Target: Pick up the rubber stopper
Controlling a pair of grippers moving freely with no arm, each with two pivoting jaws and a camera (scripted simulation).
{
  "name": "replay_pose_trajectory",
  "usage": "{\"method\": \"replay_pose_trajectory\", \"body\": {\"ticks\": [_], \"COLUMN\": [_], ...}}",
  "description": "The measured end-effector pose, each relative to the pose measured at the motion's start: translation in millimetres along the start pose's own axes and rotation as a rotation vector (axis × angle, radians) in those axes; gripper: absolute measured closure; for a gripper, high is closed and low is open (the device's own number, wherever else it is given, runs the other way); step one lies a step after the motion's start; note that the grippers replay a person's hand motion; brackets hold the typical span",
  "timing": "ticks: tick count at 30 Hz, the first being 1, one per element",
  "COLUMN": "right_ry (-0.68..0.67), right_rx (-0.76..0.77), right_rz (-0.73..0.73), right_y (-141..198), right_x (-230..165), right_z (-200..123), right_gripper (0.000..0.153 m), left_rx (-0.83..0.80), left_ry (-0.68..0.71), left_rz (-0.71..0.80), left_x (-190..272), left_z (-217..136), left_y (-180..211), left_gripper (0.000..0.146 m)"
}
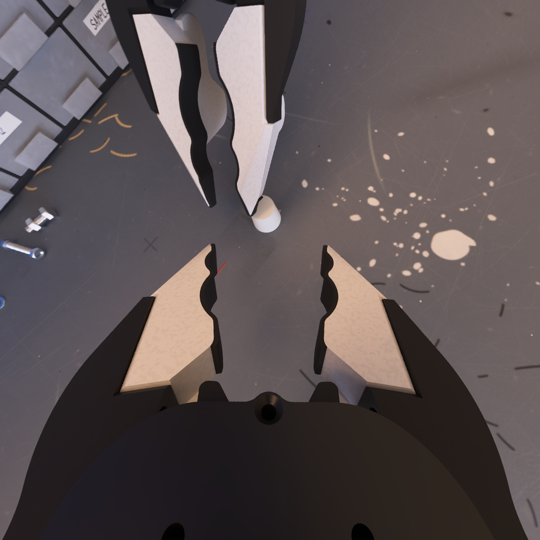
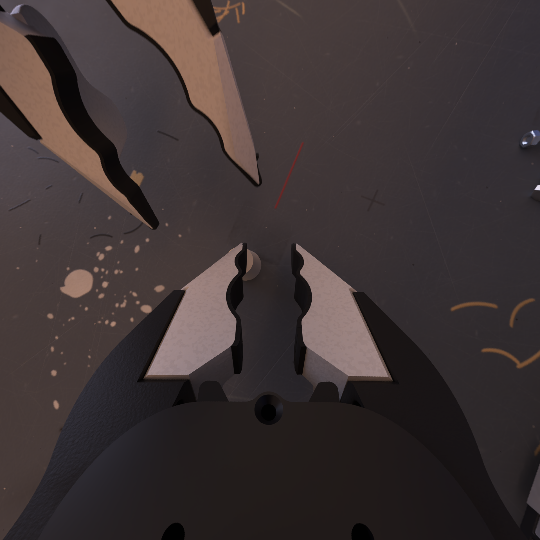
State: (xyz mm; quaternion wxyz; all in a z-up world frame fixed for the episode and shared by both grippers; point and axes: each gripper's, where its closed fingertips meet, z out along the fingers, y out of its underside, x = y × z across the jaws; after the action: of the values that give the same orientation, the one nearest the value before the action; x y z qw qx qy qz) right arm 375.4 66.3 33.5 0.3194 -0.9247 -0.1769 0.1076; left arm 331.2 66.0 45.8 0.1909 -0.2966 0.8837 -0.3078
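Note:
The rubber stopper [image 1: 267, 219] is a small white plug standing on the dark grey bench. My right gripper [image 1: 232, 209] comes down from the top of the left wrist view, jaws a little apart and empty. One of its fingertips [image 1: 249, 204] sits right at the stopper's top edge. In the right wrist view the stopper [image 2: 253, 267] peeks out from behind the left finger of the right gripper [image 2: 268, 245] and is mostly hidden. I cannot tell whether they touch. My left gripper [image 1: 268, 247] is wide open and empty, just short of the stopper, and also shows in the right wrist view [image 2: 206, 204].
A grey rack of bins [image 1: 43, 73] stands at the far left. Metal bolts [image 1: 39, 220] lie near it, and a nut [image 2: 530, 143] lies off to the side. White paint spatter [image 1: 451, 244] and orange scribbles [image 1: 117, 122] mark the bench.

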Motion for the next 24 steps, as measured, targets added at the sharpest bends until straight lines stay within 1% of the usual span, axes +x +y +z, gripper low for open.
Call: {"method": "replay_pose_trajectory", "body": {"ticks": [3,5,7,8,10,14,20,24], "right_ry": [-0.04,-0.065,-0.098,-0.113,-0.134,-0.162,-0.15,-0.178], "right_rx": [0.032,0.028,0.026,0.03,0.031,0.036,0.041,0.027], "right_rz": [-0.008,-0.022,-0.028,-0.029,-0.043,-0.06,-0.057,-0.019], "right_y": [-1.6,-0.7,0.2,0.5,1.4,0.8,1.6,4.9], "right_x": [-1.7,-4.3,-7.0,-8.1,-10.2,-16.0,-18.3,-20.8], "right_z": [-0.5,2.9,6.8,8.6,11.9,13.4,12.9,13.3], "right_gripper": [0.121,0.119,0.11,0.105,0.103,0.112,0.113,0.115], "left_rx": [-0.042,-0.124,-0.15,-0.152,-0.146,-0.138,-0.12,-0.124], "left_ry": [-0.005,0.01,0.007,0.007,0.005,0.017,0.045,0.037], "left_rz": [-0.02,-0.043,-0.056,-0.061,-0.053,-0.036,-0.047,-0.027], "left_x": [0.5,3.3,5.9,7.0,8.8,12.2,13.8,12.7], "left_z": [-8.0,-10.1,-8.4,-6.7,-4.2,-3.1,-2.2,-3.3], "left_y": [6.6,20.7,29.7,32.0,32.6,31.3,32.3,32.6], "left_gripper": [0.066,0.053,0.048,0.047,0.047,0.048,0.048,0.046]}}
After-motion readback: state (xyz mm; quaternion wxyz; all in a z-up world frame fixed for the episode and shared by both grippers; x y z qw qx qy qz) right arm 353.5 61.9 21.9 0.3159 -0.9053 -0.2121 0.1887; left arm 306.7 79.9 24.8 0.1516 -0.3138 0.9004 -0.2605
